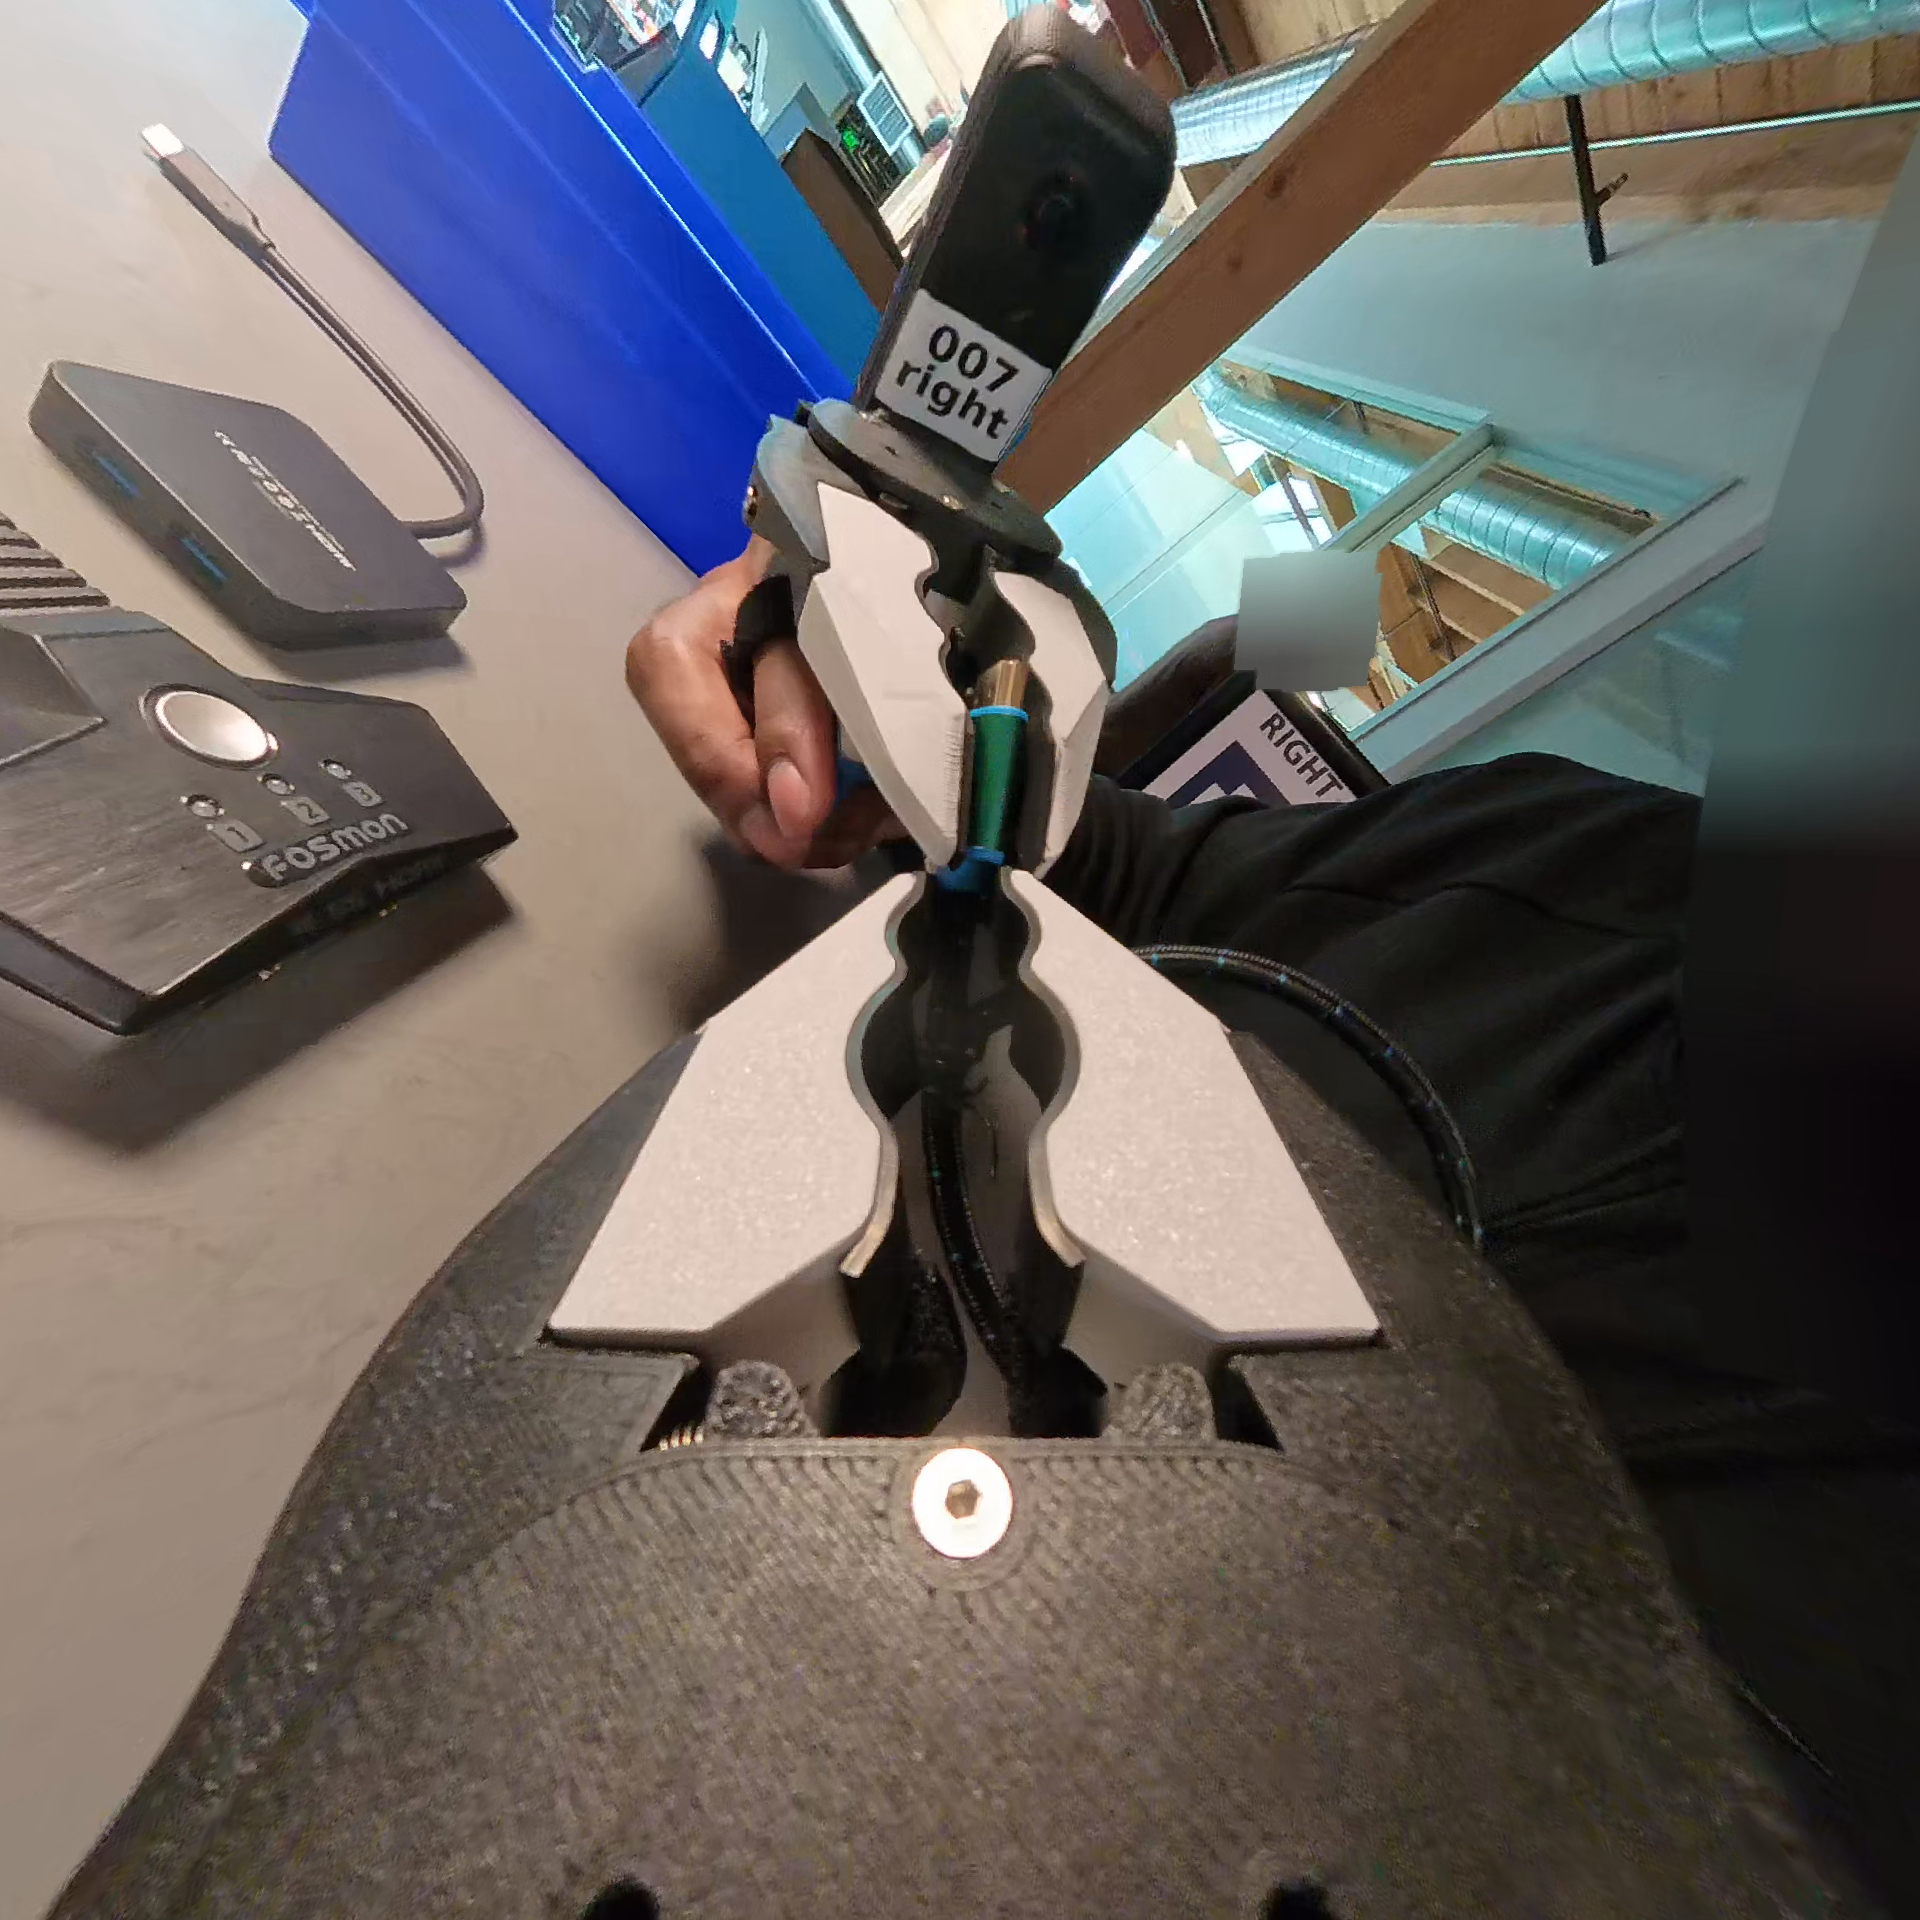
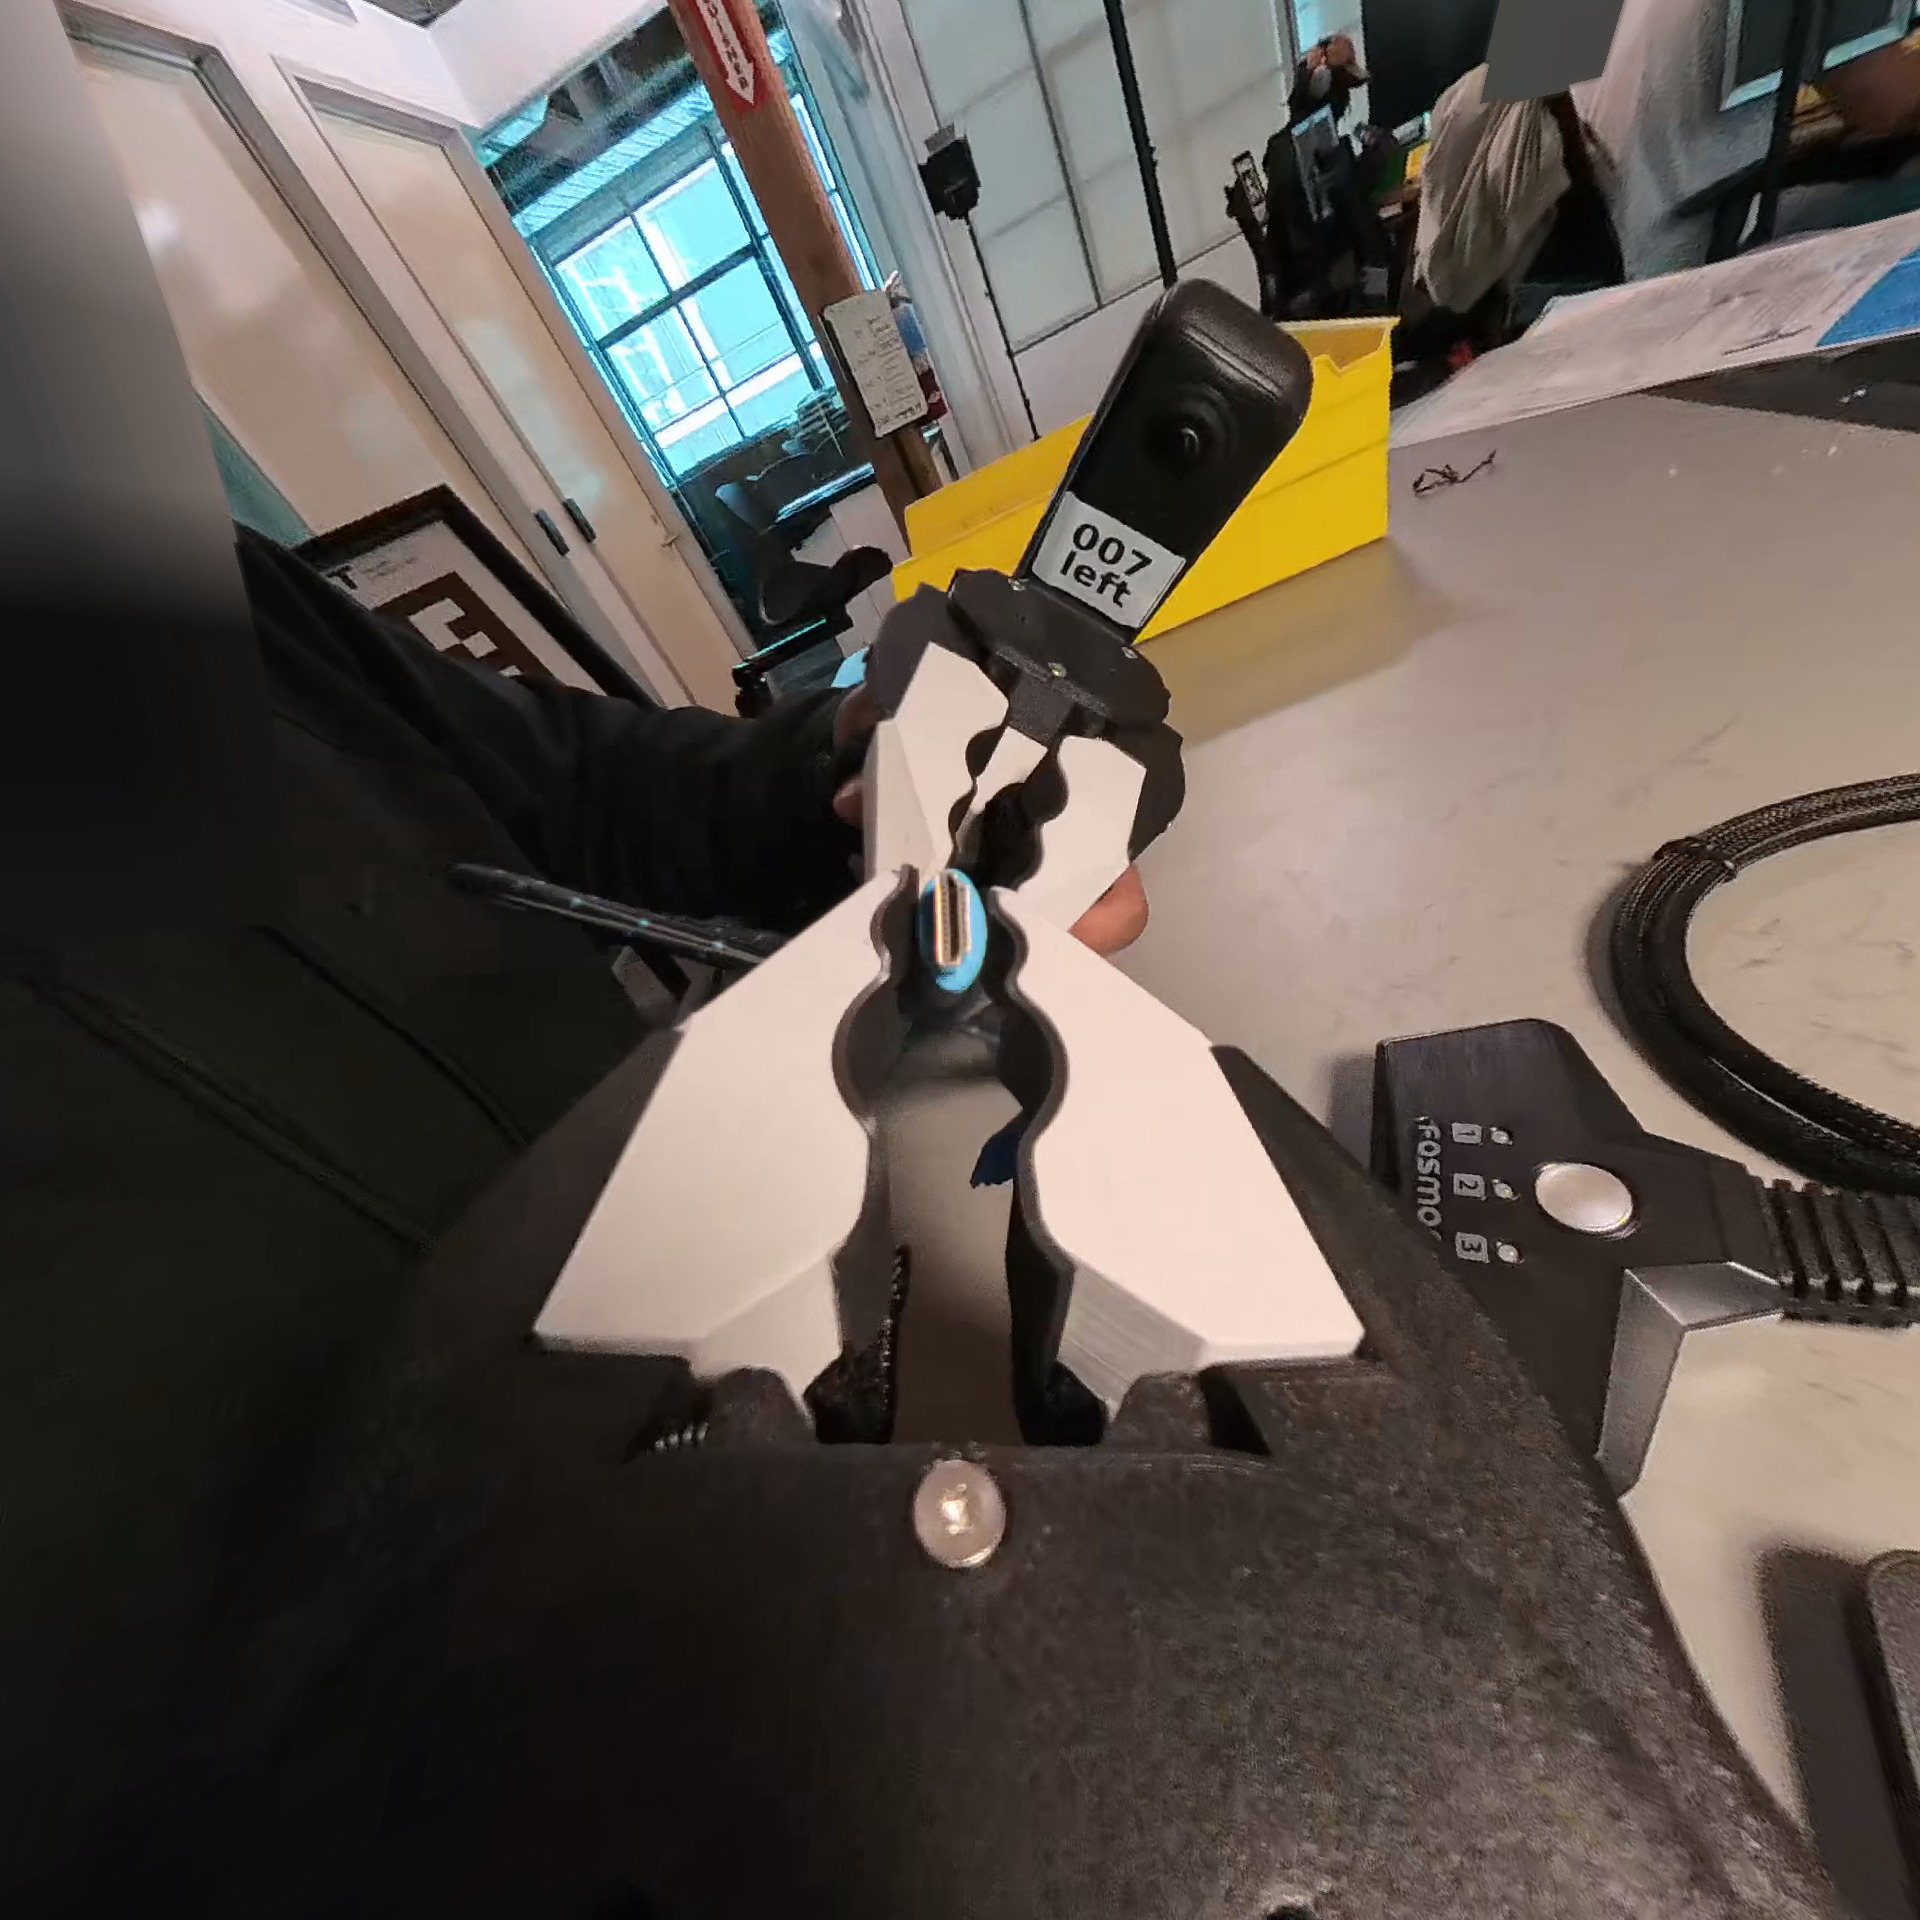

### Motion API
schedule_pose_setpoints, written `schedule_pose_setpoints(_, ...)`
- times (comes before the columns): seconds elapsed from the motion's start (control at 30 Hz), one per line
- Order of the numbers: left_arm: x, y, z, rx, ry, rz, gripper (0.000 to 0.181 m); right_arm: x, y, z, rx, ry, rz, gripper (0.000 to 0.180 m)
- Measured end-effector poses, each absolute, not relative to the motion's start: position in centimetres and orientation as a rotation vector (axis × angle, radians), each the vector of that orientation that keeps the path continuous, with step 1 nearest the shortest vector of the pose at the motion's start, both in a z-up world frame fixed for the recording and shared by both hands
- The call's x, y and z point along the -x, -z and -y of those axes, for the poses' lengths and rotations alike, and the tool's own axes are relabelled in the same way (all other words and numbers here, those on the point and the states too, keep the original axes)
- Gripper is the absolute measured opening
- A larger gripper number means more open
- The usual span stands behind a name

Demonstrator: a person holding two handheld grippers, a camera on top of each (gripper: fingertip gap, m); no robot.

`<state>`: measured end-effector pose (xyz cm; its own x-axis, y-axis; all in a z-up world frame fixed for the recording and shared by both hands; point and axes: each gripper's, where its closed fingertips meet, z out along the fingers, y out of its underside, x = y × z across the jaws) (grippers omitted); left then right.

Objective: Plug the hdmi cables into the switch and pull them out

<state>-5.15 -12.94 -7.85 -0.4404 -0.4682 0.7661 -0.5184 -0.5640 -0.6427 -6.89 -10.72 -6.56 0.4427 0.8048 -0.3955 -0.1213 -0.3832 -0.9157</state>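
Observation:
The black HDMI switch [image 1: 260,883] with a round button lies on the grey table; it also shows in the right wrist view [image 2: 1558,1174]. My right gripper [image 1: 992,831] [image 2: 940,904] is shut on a green HDMI plug [image 1: 992,769], whose metal end [image 2: 948,920] points back toward that gripper's base. My left gripper [image 1: 975,883] [image 2: 977,862] meets it tip to tip and is shut on the blue collar and black braided cable [image 1: 1392,1070] just behind the plug. Both are held above the table, beside the switch.
A black hub [image 1: 249,499] with its cable lies beyond the switch, by a blue bin [image 1: 520,260]. A coiled black braided cable [image 2: 1714,1039] lies on the table behind the switch. A yellow bin [image 2: 1299,488] stands farther back. The person's dark sleeve [image 2: 468,779] fills one side. My two grippers' fingertips are within a few centimetres of each other.

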Motion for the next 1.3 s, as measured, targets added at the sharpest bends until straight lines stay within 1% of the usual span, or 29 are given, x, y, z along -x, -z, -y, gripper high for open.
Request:
schedule_pose_setpoints(0.2, 5.3, 7.8, 12.6, -1.656, -2.205, 1.49, 0.01, 6.7, 6.7, 10.7, 1.675, -1.119, 0.6, 0.012)
schedule_pose_setpoints(0.33, 5.5, 8.0, 12.5, -1.675, -2.181, 1.57, 0.012, 6.6, 6.9, 10.8, 1.673, -1.037, 0.656, 0.012)
schedule_pose_setpoints(0.37, 5.7, 8.2, 12.2, -1.681, -2.164, 1.616, 0.014, 6.6, 6.8, 10.9, 1.666, -1.034, 0.666, 0.012)
schedule_pose_setpoints(0.43, 6.4, 8.8, 10.8, -1.737, -2.114, 1.728, 0.027, 6.4, 6.4, 11.2, 1.638, -1.049, 0.667, 0.013)
schedule_pose_setpoints(0.47, 6.7, 9.1, 9.8, -1.773, -2.097, 1.79, 0.029, 6.2, 6.1, 11.2, 1.625, -1.059, 0.663, 0.012)
schedule_pose_setpoints(0.53, 7.7, 9.4, 8.9, -1.773, -2.053, 1.957, 0.033, 5.9, 5.7, 11.3, 1.606, -1.069, 0.652, 0.012)
schedule_pose_setpoints(0.7, 8.3, 12.1, 10.8, -1.649, -1.817, 2.385, 0.044, 6.0, 5.6, 11.3, 1.595, -1.088, 0.648, 0.012)
schedule_pose_setpoints(0.77, 8.0, 13.2, 12.0, -1.593, -1.718, 2.489, 0.045, 6.2, 5.5, 11.3, 1.592, -1.093, 0.65, 0.012)
schedule_pose_setpoints(0.87, 6.5, 13.3, 12.4, -1.625, -1.681, 2.619, 0.045, 6.5, 5.3, 11.4, 1.576, -1.1, 0.655, 0.012)
schedule_pose_setpoints(1.0, 5.9, 13.5, 12.5, -1.613, -1.627, 2.79, 0.044, 6.6, 4.9, 11.3, 1.554, -1.123, 0.639, 0.012)
schedule_pose_setpoints(1.1, 5.4, 12.9, 13.1, -1.567, -1.686, 2.848, 0.04, 6.5, 4.4, 11.2, 1.528, -1.152, 0.606, 0.011)
schedule_pose_setpoints(1.13, 5.2, 12.8, 13.3, -1.568, -1.703, 2.849, 0.035, 6.5, 4.2, 11.0, 1.521, -1.152, 0.594, 0.012)
schedule_pose_setpoints(1.17, 4.9, 12.7, 13.4, -1.578, -1.711, 2.852, 0.026, 6.4, 4.1, 10.8, 1.516, -1.14, 0.58, 0.012)
schedule_pose_setpoints(1.2, 4.8, 12.6, 13.4, -1.589, -1.712, 2.855, 0.012, 6.1, 3.9, 10.6, 1.512, -1.121, 0.565, 0.012)
schedule_pose_setpoints(1.3, 4.9, 12.8, 13.8, -1.584, -1.719, 2.797, 0.007, 4.1, 2.9, 9.5, 1.476, -1.054, 0.459, 0.012)
